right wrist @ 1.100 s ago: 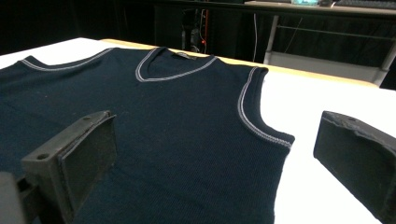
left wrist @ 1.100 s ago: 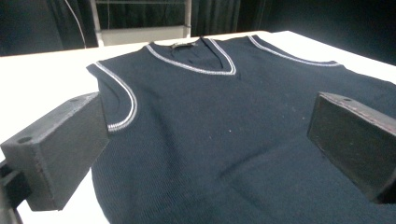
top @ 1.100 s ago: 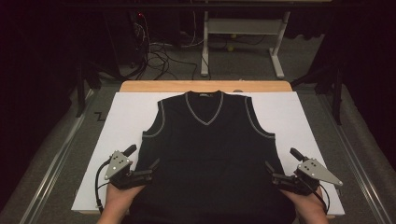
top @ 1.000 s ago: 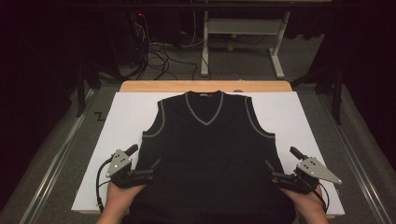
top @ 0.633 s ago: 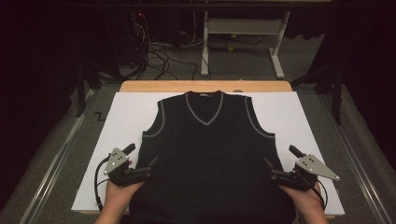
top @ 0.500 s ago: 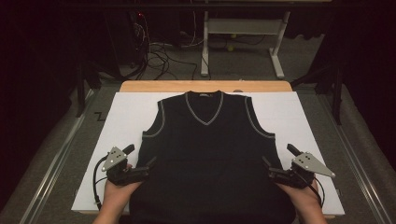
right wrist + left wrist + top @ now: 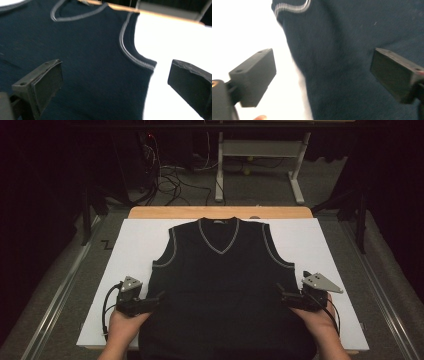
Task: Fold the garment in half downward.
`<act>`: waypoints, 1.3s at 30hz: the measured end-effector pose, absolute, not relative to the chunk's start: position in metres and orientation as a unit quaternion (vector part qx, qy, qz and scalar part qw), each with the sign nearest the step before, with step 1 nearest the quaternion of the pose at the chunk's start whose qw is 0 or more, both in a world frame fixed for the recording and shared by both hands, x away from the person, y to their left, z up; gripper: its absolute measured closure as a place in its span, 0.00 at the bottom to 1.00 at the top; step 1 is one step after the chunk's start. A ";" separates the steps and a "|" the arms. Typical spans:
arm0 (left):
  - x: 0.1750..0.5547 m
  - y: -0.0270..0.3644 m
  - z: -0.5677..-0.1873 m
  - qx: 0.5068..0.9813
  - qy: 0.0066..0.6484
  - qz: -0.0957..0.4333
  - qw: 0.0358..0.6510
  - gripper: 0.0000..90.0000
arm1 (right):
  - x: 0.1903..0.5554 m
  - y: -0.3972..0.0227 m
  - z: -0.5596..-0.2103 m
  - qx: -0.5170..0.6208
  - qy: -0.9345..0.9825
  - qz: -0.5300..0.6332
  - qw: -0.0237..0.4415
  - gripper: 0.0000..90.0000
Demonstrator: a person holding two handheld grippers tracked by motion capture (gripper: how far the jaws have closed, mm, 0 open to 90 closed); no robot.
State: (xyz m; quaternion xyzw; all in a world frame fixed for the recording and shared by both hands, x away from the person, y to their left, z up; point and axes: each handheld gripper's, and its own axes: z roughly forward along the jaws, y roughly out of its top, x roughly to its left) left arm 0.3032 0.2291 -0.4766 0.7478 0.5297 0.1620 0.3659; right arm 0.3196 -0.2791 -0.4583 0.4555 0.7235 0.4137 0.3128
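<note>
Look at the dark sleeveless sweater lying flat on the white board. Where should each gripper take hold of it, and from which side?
Probably the two side seams below the armholes. The sweater lies flat, front up, and its side edges are free on the white board. The left gripper and right gripper already flank those edges, jaws open, so each would likely best come inward from its own side, straddling the edge.

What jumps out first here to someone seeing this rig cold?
A dark sleeveless V-neck vest with pale trim lies flat in the middle of the white board, neck toward the far edge. The left gripper and right gripper sit at the vest's two side edges, jaws wide open and straddling each edge in the gripper views. Beyond the table, tangled cables lie on the floor.
</note>
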 end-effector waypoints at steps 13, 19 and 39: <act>0.307 0.229 -0.481 0.761 0.532 0.158 0.336 0.36 | 0.329 -0.297 -0.469 0.507 0.763 0.335 0.220 0.27; 0.307 0.229 -0.480 0.761 0.536 0.163 0.329 0.46 | 0.328 -0.297 -0.472 0.515 0.761 0.325 0.223 0.40; 0.309 0.237 -0.483 0.759 0.523 0.135 0.364 0.77 | 0.321 -0.288 -0.472 0.482 0.778 0.342 0.216 0.92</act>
